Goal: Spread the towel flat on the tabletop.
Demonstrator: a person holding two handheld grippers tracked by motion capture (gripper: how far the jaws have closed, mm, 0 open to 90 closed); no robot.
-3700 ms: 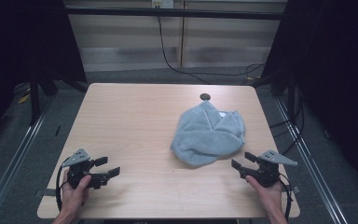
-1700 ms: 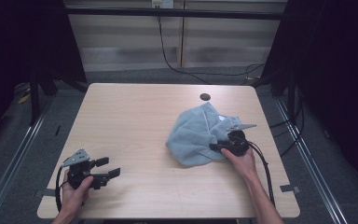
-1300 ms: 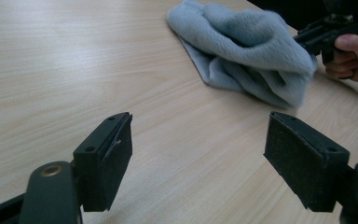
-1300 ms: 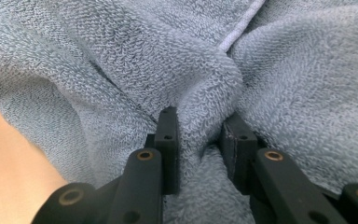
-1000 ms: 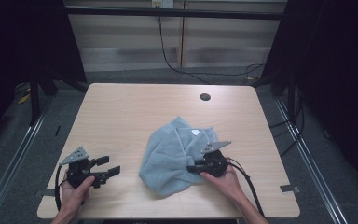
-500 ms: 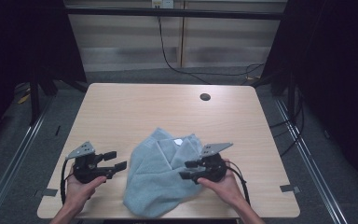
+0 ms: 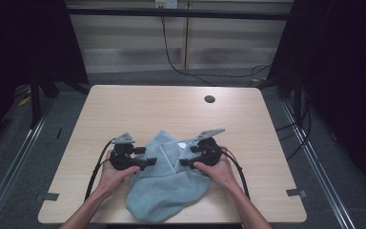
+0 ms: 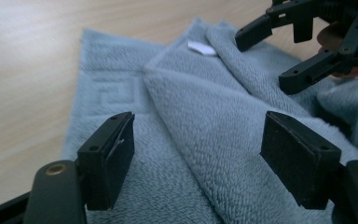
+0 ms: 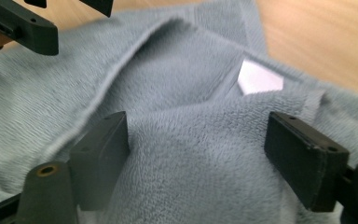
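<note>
Towel [image 7: 164, 181], grey-blue and crumpled, lies at the table's [image 7: 124, 109] near edge between the open left gripper [image 7: 147, 161] and right gripper [image 7: 185, 155], whose jaws have just been opening over it, so flattening and folding remain.

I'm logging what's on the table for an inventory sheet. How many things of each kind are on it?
Towel, grey-blue, crumpled: 1
White label on the towel: 1
Handheld grippers, left gripper and right gripper: 2
Round grommet hole in the tabletop: 1
Total: 5
</note>
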